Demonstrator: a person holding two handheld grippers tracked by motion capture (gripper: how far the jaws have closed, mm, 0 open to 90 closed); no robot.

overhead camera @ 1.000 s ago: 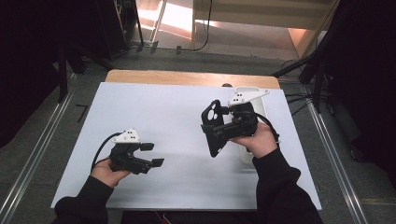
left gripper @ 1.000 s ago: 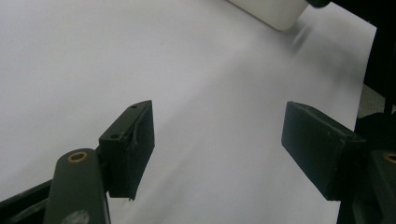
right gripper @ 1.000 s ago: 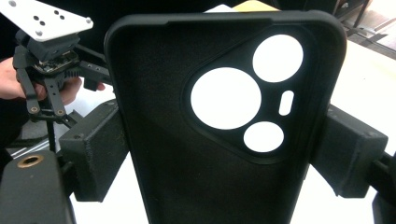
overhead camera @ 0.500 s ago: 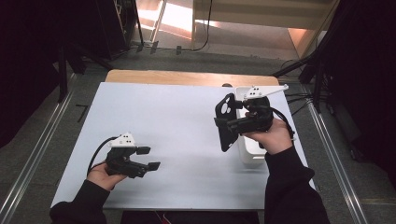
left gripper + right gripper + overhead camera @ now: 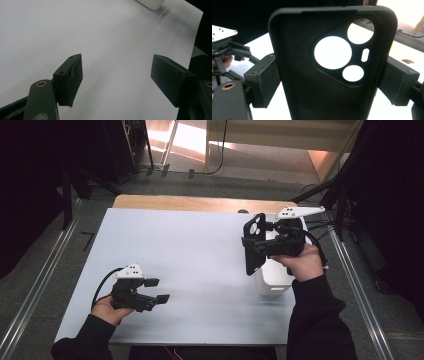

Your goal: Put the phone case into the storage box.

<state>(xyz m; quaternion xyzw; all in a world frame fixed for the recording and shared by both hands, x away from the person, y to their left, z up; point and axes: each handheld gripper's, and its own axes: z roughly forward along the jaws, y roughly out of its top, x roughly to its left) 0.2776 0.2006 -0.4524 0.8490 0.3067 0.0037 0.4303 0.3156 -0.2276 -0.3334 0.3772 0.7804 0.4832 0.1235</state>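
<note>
A: Phone case (image 5: 329,75), black, clamped by its long sides between the two pads of the right gripper (image 5: 256,245). In the right gripper view its hollow inner side faces the camera, with the camera cut-outs up at the top: two large round holes, a smaller one and a short slot.

B: Where is it over the table (image 5: 200,250)?

A: In the high view it stands upright in the air near the right edge, toward the far right corner, with its lower end just above a white box (image 5: 272,280) that lies by that edge. Whether case and box touch I cannot tell. The right hand (image 5: 302,262) holds the gripper with the jaws pointing toward the middle of the table.

B: And the other one?

A: The left gripper (image 5: 160,290) sits low near the front left corner, held by the left hand (image 5: 107,309), its cable looping back toward the sleeve. Its jaws stand well apart with nothing between them; in the left gripper view the gap shows bare white tabletop, and a corner of the white box sits at the top of that picture.

B: So the two are well apart?

A: Yes, most of the table's width lies between them
</note>
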